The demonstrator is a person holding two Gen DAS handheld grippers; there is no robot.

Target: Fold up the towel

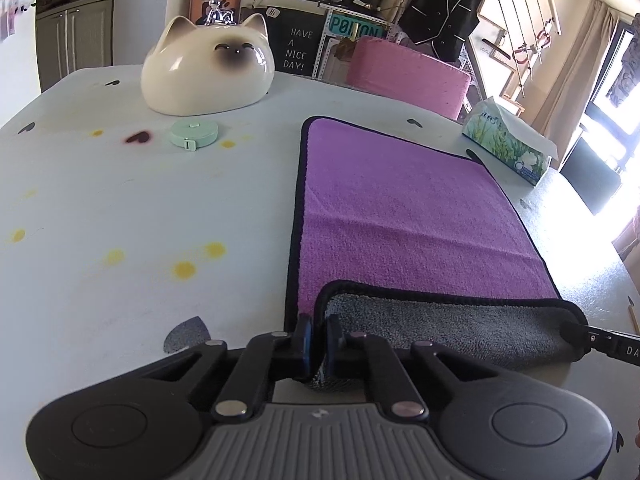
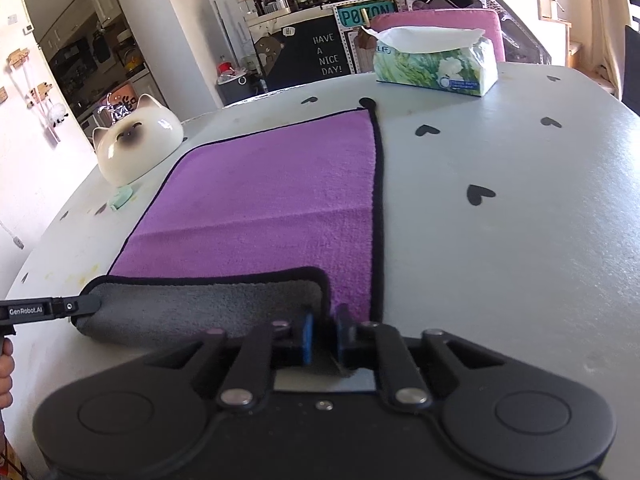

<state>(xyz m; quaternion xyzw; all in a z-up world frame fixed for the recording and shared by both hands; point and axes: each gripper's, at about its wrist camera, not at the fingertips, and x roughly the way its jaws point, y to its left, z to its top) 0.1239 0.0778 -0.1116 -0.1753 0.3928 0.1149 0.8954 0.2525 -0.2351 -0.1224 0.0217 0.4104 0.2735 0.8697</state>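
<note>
Left wrist view: microfibre towel (image 1: pixel 400 216), purple face, grey underside, flat on counter (image 1: pixel 120 200). Near hem turned up, left tool (image 1: pixel 318 334) and right tool (image 2: pixel 325 330) each pinching a corner. Judged soft, light, limp; bound corners suit gripping.

Black letter board (image 2: pixel 326 55) behind the table reads "HAVE A NICE DAY!" — small "Hi" speech bubble (image 1: pixel 273 12) just above it. Teal plate-style sign (image 2: pixel 363 15) reads "POTION", partly hidden. Black left gripper (image 2: pixel 86 306) arm — "GenRobot.AI". Green floral tissue box (image 2: pixel 436 66) lettering unreadable.
</note>
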